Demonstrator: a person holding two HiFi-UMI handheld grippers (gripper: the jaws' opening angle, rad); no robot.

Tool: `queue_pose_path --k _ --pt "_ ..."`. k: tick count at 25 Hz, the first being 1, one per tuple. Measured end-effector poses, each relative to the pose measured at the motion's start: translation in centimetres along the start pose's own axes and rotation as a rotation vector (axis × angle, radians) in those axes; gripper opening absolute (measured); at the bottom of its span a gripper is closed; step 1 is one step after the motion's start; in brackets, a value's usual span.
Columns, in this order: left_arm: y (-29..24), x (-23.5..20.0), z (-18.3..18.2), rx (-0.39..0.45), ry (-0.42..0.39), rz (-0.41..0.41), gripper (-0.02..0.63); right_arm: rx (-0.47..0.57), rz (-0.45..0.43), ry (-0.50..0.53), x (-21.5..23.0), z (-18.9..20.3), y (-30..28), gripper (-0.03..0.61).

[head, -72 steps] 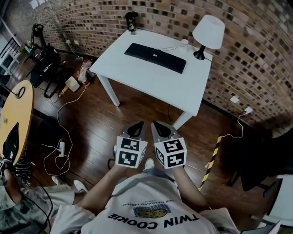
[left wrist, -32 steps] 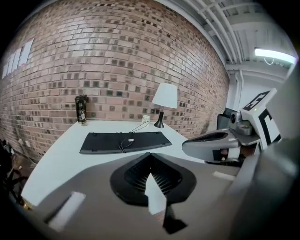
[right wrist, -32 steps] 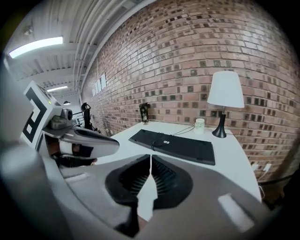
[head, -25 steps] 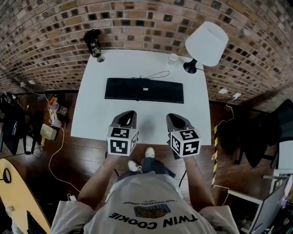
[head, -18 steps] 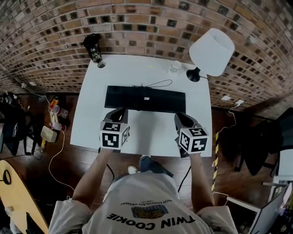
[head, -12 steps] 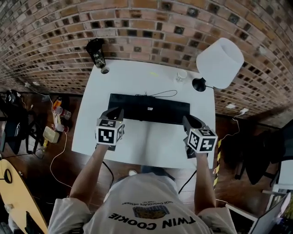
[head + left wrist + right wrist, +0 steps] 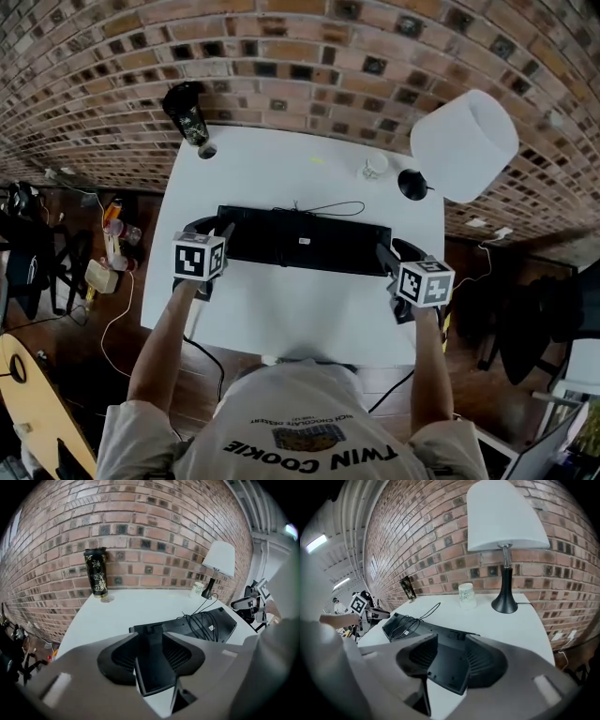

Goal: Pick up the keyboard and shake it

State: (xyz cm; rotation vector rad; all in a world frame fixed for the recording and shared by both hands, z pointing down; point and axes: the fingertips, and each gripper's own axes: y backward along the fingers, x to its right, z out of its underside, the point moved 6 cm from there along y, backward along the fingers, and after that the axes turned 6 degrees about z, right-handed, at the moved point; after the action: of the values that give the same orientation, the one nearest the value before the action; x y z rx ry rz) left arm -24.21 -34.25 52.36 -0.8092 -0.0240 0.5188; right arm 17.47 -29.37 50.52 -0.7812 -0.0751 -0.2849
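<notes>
on white table, long black keyboard

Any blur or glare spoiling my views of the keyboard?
Head view: fairly sharp but dim, the brick wall bowed by the lens, keyboard clear against the white table. Left gripper view: keyboard end crisp, dark round border. Right gripper view: same border, lamp shade bright but no glare on the keyboard.
</notes>
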Motion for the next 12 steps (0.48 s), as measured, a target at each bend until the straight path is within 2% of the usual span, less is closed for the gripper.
queue_pose_path --k 3,6,12 --pt "-0.8 -1.8 0.1 -0.04 0.031 0.015 0.204 -0.024 -0.03 -0.03 1.0 0.1 -1.3 0.206" --pt "-1.5 -3.0 0.0 -0.058 0.072 0.033 0.221 -0.044 -0.065 -0.074 2.6 0.1 -2.6 0.236" --pt "-2.9 -3.9 -0.5 -0.085 0.127 0.136 0.302 -0.112 -0.146 -0.135 4.7 0.0 -4.8 0.239"
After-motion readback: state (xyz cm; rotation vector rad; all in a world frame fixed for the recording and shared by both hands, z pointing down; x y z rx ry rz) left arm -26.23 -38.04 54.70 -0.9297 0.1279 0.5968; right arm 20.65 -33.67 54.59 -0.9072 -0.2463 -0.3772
